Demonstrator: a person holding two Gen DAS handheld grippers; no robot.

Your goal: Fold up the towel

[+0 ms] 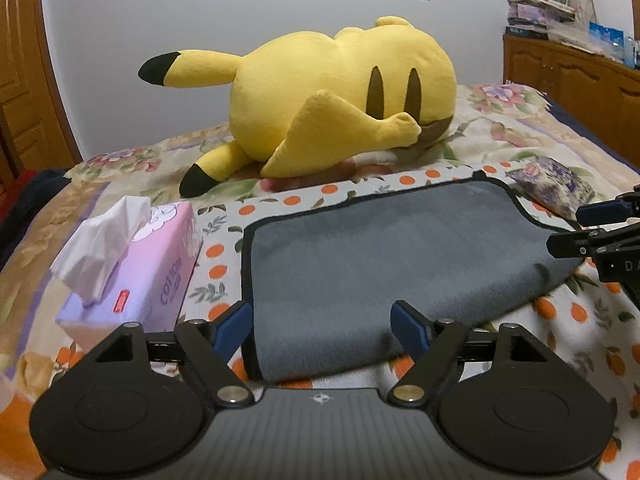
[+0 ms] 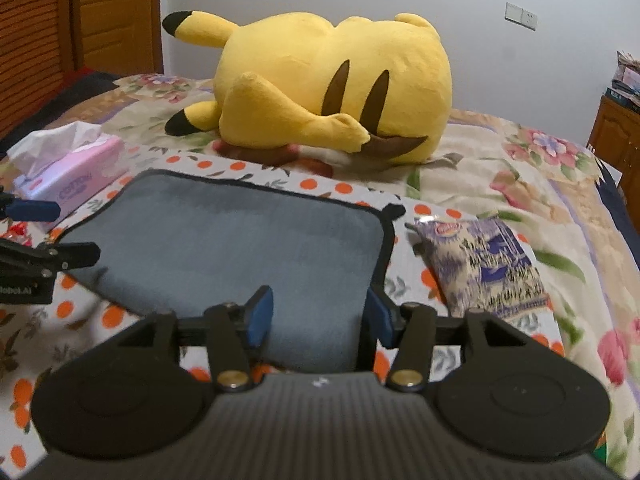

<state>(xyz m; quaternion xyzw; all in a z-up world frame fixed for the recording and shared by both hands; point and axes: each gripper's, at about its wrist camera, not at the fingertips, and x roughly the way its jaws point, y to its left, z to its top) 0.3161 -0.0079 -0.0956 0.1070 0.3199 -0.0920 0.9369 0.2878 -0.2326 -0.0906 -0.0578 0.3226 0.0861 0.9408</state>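
Towel [image 1: 384, 256] lies flat on the dotted cloth [image 1: 560, 328] on the bed, in front of the plush [image 1: 332, 92]. It looks already doubled: rounded fold at the near edge, black trim on the far and outer sides. Left gripper [image 1: 322, 326] and right gripper [image 2: 320, 314] both hover at that near edge, jaws apart, nothing held. Towel looks soft, light and floppy, so it'll sag; pinch both layers at the near corners. Tissue box [image 1: 132, 268] sits left, a tissue sticking out. Snack bag [image 2: 484, 264] sits right, looks sealed.
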